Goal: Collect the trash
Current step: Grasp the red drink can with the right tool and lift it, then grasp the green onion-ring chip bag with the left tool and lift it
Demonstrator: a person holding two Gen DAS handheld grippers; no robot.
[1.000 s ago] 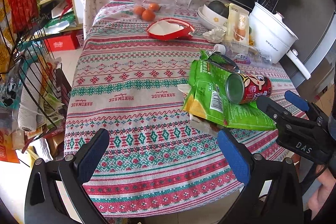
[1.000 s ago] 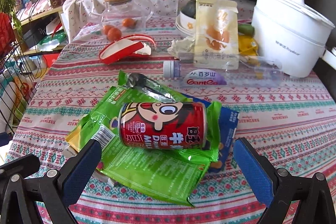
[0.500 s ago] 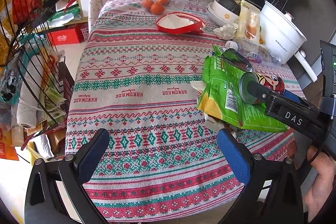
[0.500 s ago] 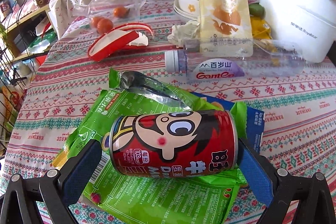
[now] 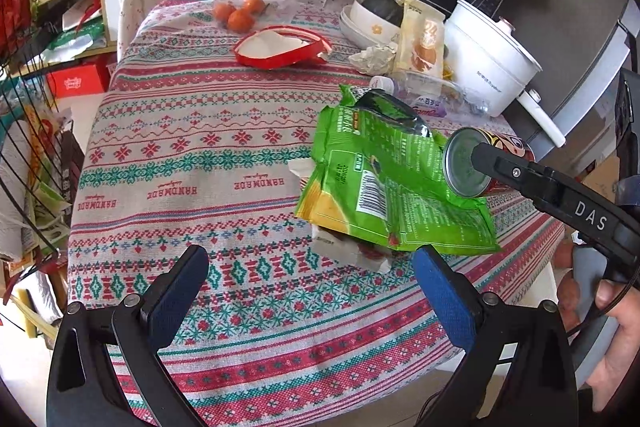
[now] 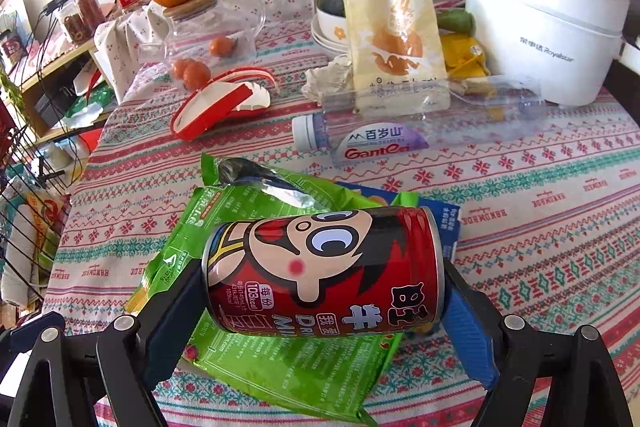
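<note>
The right gripper (image 6: 320, 291) has just been closing endwise on the red can (image 6: 324, 267), lying sideways on the green wrapper (image 6: 280, 359); the left gripper (image 5: 308, 279) gapes empty over the table (image 5: 192, 163), ready.

A glossy red printed metal drink can (image 6: 324, 269) lies on a shiny, crinkled green plastic snack bag (image 6: 280, 359), over a coarse woven patterned cotton tablecloth (image 5: 192, 163); nearby, a clear plastic water bottle (image 6: 400, 135) and smooth white pot (image 6: 536, 27).

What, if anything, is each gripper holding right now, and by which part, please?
The right gripper has just been closing on the red drink can, lying sideways, one pad at each flat end. The left gripper is open over the tablecloth, holding nothing.
</note>
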